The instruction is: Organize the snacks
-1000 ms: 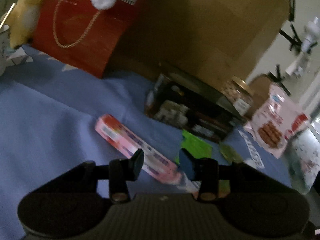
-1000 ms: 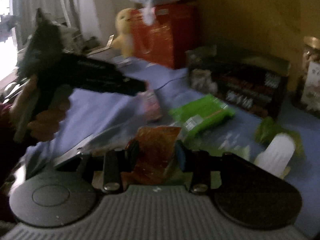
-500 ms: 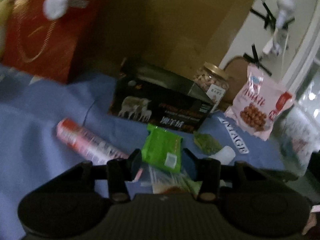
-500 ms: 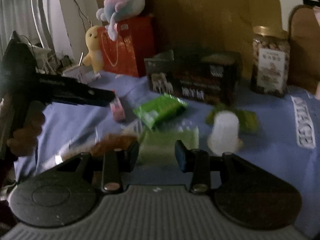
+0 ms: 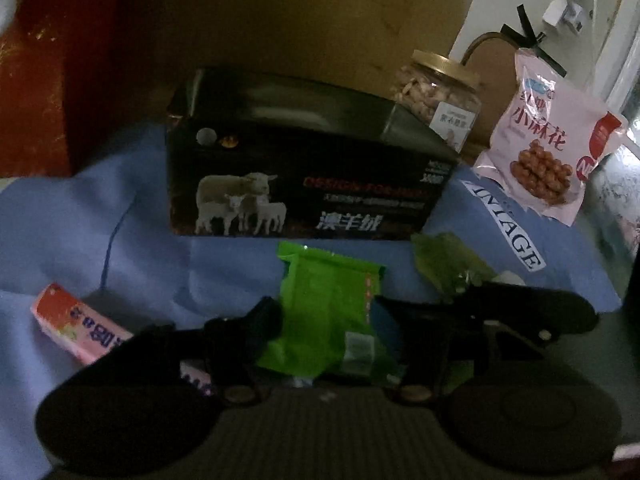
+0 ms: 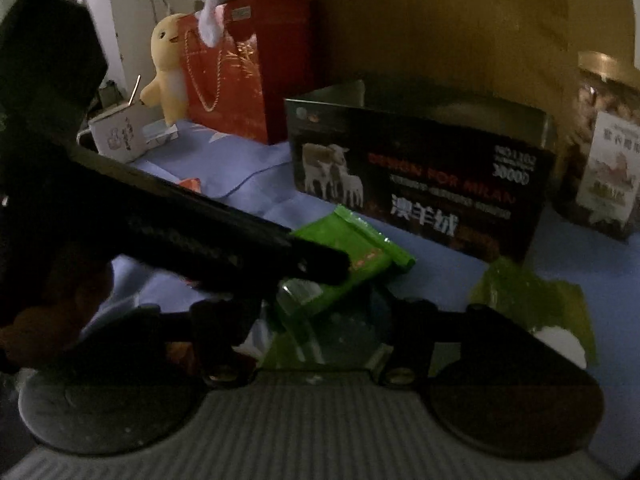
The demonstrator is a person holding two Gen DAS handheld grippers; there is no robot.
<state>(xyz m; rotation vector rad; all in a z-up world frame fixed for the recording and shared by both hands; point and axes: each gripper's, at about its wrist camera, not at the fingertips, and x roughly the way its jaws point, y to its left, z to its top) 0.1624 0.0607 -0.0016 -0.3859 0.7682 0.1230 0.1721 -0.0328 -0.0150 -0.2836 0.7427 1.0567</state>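
Left gripper (image 5: 326,316) jaws wide, straddling the green packet (image 5: 326,320), not yet pinched. Packet dead ahead at twelve o'clock, long axis running along the fingers toward the black box (image 5: 304,172). Right gripper (image 6: 320,320) also spread, over clear wrappers, the same packet (image 6: 352,252) at twelve, angled toward two. Left nearer, likely the one to close. Pink bag (image 5: 552,148) at two o'clock.
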